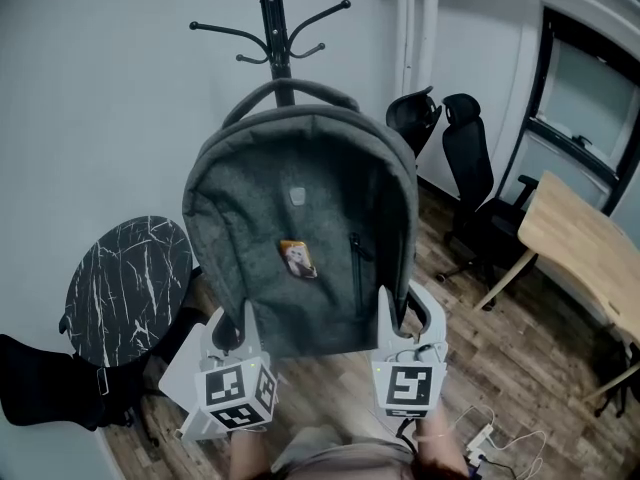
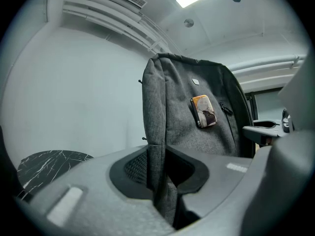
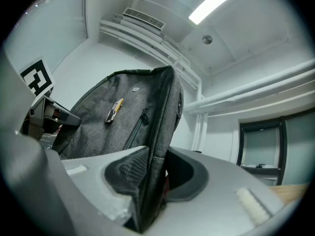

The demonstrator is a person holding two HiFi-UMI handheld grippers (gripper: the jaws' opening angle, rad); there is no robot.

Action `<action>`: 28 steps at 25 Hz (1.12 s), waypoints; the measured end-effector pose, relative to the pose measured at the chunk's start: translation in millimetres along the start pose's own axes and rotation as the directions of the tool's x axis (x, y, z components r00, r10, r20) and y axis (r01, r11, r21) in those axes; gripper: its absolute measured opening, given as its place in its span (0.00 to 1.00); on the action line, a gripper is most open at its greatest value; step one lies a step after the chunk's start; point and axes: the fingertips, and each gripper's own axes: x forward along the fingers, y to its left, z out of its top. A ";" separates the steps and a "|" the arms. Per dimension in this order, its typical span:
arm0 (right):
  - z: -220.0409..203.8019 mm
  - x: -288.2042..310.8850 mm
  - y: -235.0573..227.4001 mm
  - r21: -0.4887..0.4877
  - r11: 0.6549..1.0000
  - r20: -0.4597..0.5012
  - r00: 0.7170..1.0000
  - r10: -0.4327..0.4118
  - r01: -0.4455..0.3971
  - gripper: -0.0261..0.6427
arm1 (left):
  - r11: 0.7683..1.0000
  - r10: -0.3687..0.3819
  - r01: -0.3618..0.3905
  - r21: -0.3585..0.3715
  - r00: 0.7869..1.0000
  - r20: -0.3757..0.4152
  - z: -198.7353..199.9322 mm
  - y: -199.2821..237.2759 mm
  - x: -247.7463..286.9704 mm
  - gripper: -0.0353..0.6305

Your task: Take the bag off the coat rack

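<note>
Two claws share one load. The grey bag (image 1: 300,218) fills the centre of the head view, front panel toward us, just before the coat rack (image 1: 272,18), whose hooks spread at top centre. We judge it is gripped low on both sides so it can rise straight without swinging and its top handle (image 1: 290,88) can slip free. We cannot tell whether that handle is on a hook behind the bag.

At lower left, the left claw (image 1: 238,330) is pinched narrow on the bag's left edge. At lower right, the right claw (image 1: 402,316) is clamped a little wider on a thicker fold of the right edge. A small orange tag (image 1: 298,258) at mid-panel shows the bag hangs upright, not twisted.
</note>
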 end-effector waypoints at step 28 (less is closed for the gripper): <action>-20.3 -88.3 -31.2 0.007 0.998 -0.046 0.997 0.068 -0.067 0.19 | 0.999 0.032 -0.031 0.005 0.998 -0.051 -21.6 -59.3 -82.9 0.16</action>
